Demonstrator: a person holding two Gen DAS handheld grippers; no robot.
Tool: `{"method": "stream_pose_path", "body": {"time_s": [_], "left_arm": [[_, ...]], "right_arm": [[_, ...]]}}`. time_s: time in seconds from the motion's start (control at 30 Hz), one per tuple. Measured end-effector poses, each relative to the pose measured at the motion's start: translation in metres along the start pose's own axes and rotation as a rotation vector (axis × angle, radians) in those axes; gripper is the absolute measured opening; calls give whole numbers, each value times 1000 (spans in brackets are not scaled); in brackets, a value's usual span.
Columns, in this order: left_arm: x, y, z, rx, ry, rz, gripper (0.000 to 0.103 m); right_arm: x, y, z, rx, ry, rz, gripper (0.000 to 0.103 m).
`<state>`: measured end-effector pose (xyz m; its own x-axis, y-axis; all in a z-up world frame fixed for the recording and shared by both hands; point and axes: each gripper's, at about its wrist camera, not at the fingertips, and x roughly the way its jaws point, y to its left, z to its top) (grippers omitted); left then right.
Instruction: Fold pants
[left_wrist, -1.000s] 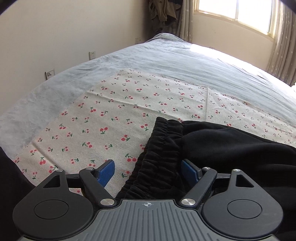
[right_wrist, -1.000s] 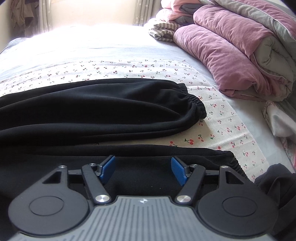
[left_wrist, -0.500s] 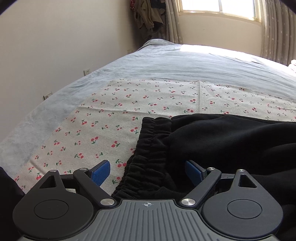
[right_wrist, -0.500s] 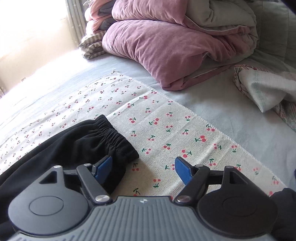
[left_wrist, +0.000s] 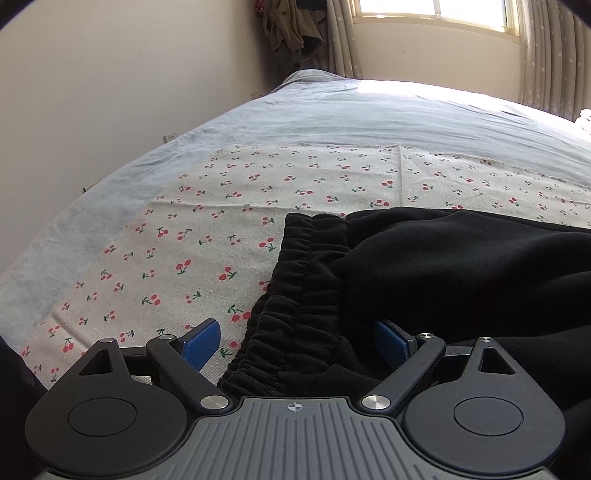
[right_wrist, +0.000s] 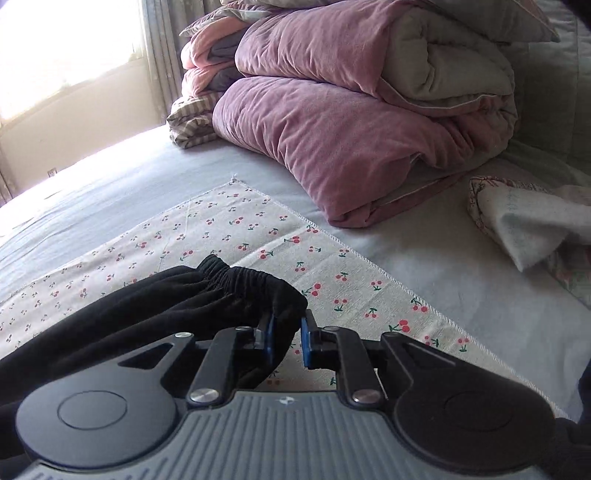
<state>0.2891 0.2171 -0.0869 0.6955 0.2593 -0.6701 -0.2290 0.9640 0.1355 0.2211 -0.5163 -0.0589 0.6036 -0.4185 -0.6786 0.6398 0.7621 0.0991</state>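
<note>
Right wrist view first: our right gripper has its blue pads drawn in on the corner of the elastic cuff at the end of a trouser leg, black fabric pinched between them. That cuff lies near the right edge of the cherry-print cloth, which is spread on the grey bed sheet. From the pinch the leg runs away to the left of the frame, so the long axis of the pants lies across the cloth, not toward the far side. Beyond the cloth's far right corner sit a folded mauve quilt and a white towel-like bundle, both well apart from the cuff.

In the left wrist view, our left gripper is spread wide and its jaws are opening further; the gathered waistband lies between the blue pads, which do not press on it. The waistband runs from just in front of us toward the far edge of the cloth, with the black body of the garment spreading off to the right. Farther on we see only bare cloth, the sheet, then the wall and window.

We judge that we straddle both ends of the garment: right hand holding the leg end, left hand nearest the waist and yet to close on it. The fold would likely carry cuff toward waistband along that long axis.
</note>
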Motion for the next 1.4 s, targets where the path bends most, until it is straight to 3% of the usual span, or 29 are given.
{"method": "stream_pose_path", "body": {"time_s": [0.07, 0.17, 0.23, 0.27, 0.3, 0.37, 0.43, 0.5, 0.57, 0.67, 0.73, 0.8, 0.87, 0.93, 1.0, 1.07, 1.17, 1.4], "left_arm": [[0, 5, 3, -20, 12, -21, 91], [-9, 10, 11, -5, -5, -48, 91], [-21, 16, 21, 1, -37, -38, 90], [-27, 20, 27, -8, -55, -46, 90], [-31, 25, 32, -24, -68, -65, 90], [-29, 31, 47, -53, -66, -116, 90], [-14, 22, 65, -25, -23, -147, 90], [1, -3, 80, 92, -6, -176, 90], [19, -35, 89, 279, 36, -194, 91], [45, -68, 87, 500, 89, -137, 90], [62, -74, 85, 540, 137, -154, 89], [70, -75, 86, 532, 149, -172, 89], [72, -72, 86, 513, 149, -216, 75], [68, -73, 85, 480, 146, -266, 24], [66, -81, 79, 492, 126, -209, 5], [67, -81, 77, 481, 118, -198, 3], [70, -72, 89, 389, 112, -185, 3], [73, -72, 107, 266, 56, -87, 4]], "right_arm": [[31, -3, -18, -10, 114, -42, 0], [31, 7, -23, -70, 84, -63, 4], [18, 18, -19, -144, 19, -67, 18], [9, 22, -16, -167, -23, -82, 38], [4, 23, -12, -168, -51, -96, 49], [-5, 22, -4, -146, -85, -79, 49], [-4, 20, 2, -99, -60, 2, 49], [7, 22, 5, -48, 5, 125, 49], [26, 30, 10, -55, 78, 194, 48], [53, 46, 27, -106, 139, 151, 48], [66, 55, 40, -141, 155, 128, 48], [75, 63, 49, -179, 167, 114, 48], [85, 68, 55, -207, 179, 100, 46], [101, 70, 56, -213, 227, 92, 21], [109, 73, 50, -240, 257, 77, 13], [106, 80, 46, -279, 239, 63, 9], [101, 81, 52, -276, 204, 50, 6], [77, 95, 79, -229, 27, 24, 5]]}}
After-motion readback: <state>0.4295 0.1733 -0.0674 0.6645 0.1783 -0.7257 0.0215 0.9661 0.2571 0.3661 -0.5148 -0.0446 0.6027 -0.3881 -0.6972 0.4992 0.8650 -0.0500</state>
